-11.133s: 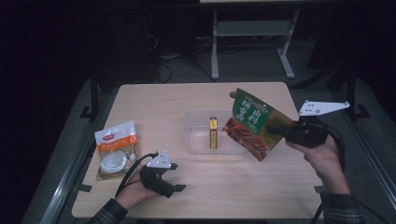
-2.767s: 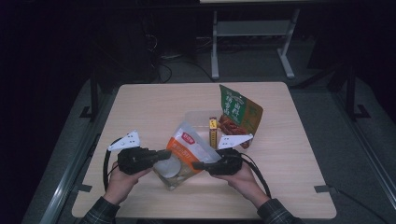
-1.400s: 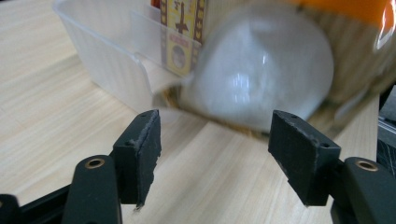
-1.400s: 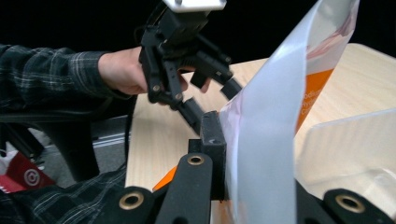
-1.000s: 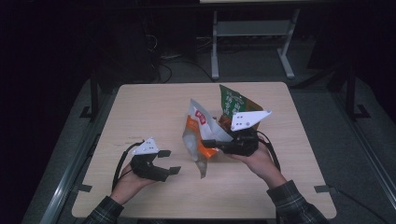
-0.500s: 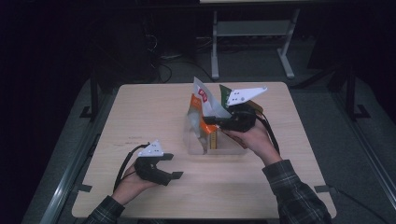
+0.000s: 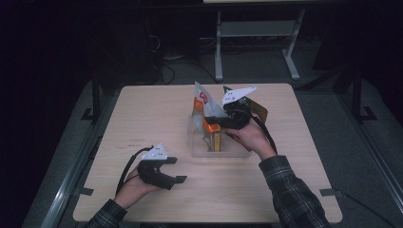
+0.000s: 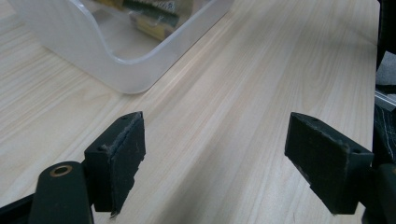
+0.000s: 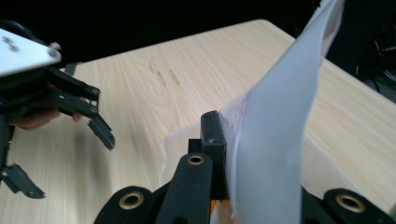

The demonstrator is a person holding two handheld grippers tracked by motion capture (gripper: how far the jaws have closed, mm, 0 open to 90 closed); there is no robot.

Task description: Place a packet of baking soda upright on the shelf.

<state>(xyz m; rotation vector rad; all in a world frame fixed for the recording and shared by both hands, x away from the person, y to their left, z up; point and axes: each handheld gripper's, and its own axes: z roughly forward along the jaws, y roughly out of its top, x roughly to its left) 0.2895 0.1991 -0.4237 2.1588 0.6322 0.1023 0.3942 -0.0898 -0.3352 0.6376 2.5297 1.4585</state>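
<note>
My right gripper (image 7: 211, 122) is shut on a white and orange snack bag (image 7: 202, 102) and holds it upright over a clear plastic bin (image 7: 197, 151) in the middle of the table. In the right gripper view the bag's pale back (image 9: 275, 140) is pinched between the jaws above the bin's rim (image 9: 175, 137). A yellow packet (image 7: 217, 141) lies in the bin. A green snack bag (image 7: 257, 108) leans behind my right hand, partly hidden. My left gripper (image 7: 177, 170) rests open near the front left, nothing between its pads (image 8: 123, 158).
The bin's rounded corner (image 8: 121, 70) lies just ahead of my left gripper in the left gripper view. The wooden table (image 7: 304, 142) has bare room to the left, right and front. A metal stand (image 7: 256, 33) is on the dark floor beyond.
My right gripper has carried the white and orange bag away from the table's front to above the bin. The left gripper, which earlier held the bag too, stays open and still.
</note>
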